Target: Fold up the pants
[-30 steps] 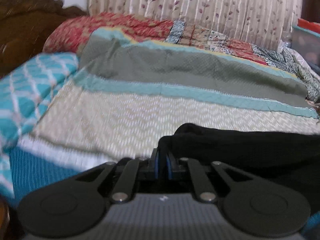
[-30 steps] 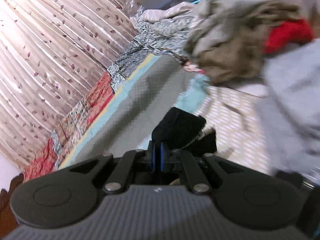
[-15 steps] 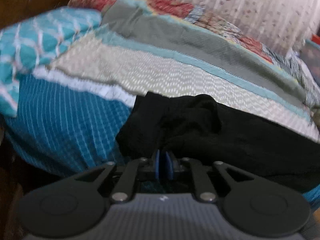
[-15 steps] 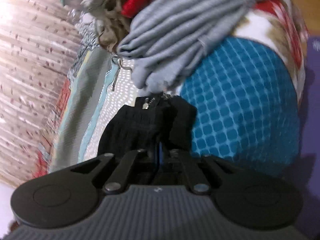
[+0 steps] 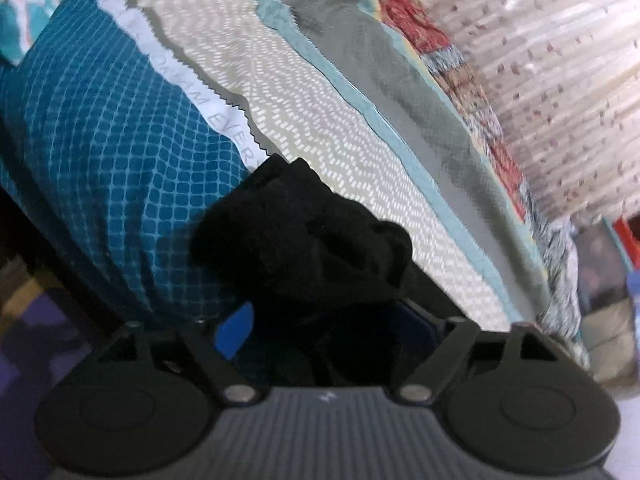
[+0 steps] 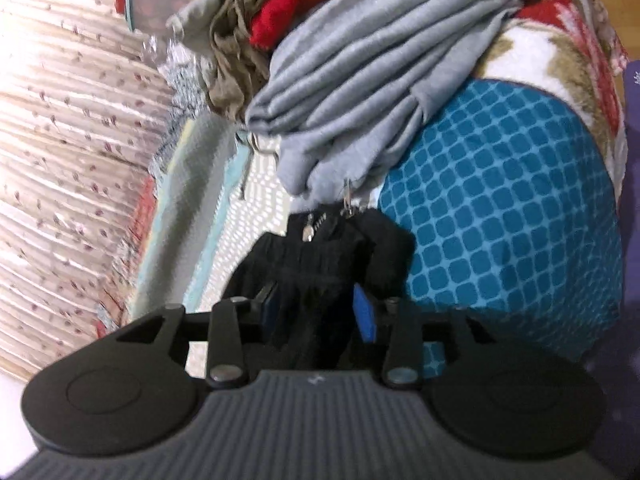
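The black pants (image 5: 304,240) lie bunched at the bed's front edge, over the cream quilt and the blue checked sheet. My left gripper (image 5: 324,332) is open, its blue pads spread wide with black cloth lying loosely between them. In the right wrist view the pants' zipper end (image 6: 320,248) sits between my right gripper's (image 6: 316,308) blue pads (image 6: 365,312), which stand apart; the jaws are open around the cloth.
A pile of clothes, grey (image 6: 360,72), red (image 6: 296,12) and olive (image 6: 232,64), lies just beyond the pants. The blue checked sheet (image 6: 500,200) drops over the bed edge. A quilt (image 5: 360,120) covers the bed; a curtain (image 5: 560,80) hangs behind.
Both grippers, shut on the black pants earlier, have pulled back to the bed's front edge, lowered the pants there, and opened.
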The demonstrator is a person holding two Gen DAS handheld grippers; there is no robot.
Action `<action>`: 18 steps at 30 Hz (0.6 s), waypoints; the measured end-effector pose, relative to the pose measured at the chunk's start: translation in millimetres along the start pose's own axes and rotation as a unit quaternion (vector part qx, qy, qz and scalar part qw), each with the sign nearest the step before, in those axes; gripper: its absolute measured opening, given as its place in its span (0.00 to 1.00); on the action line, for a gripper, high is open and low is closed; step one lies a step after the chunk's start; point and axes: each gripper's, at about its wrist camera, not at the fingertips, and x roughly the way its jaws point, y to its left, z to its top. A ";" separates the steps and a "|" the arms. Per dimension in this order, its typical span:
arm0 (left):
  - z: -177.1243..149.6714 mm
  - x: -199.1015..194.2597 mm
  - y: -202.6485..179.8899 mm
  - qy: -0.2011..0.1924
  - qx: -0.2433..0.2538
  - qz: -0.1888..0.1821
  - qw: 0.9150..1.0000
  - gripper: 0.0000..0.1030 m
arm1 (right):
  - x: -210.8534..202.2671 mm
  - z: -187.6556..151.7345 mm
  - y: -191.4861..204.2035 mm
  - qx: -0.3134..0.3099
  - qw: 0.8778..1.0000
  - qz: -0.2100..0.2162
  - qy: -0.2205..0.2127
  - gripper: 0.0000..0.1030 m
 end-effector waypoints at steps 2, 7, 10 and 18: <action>2.7 2.6 5.5 0.000 -0.025 -0.011 1.000 0.83 | 5.7 -0.4 1.0 -0.003 1.000 -0.014 -0.002 0.40; 11.3 -0.1 6.1 0.007 -0.059 -0.051 0.997 0.83 | -1.0 -1.6 -11.2 0.015 1.000 -0.005 -0.015 0.40; 21.9 -1.8 -3.5 -0.002 -0.052 -0.060 0.997 0.88 | -6.8 -1.5 -9.2 0.002 1.000 -0.004 -0.017 0.41; 39.0 27.9 -35.1 0.028 0.019 -0.044 0.998 0.09 | -11.8 5.3 3.9 -0.030 0.999 -0.002 -0.032 0.06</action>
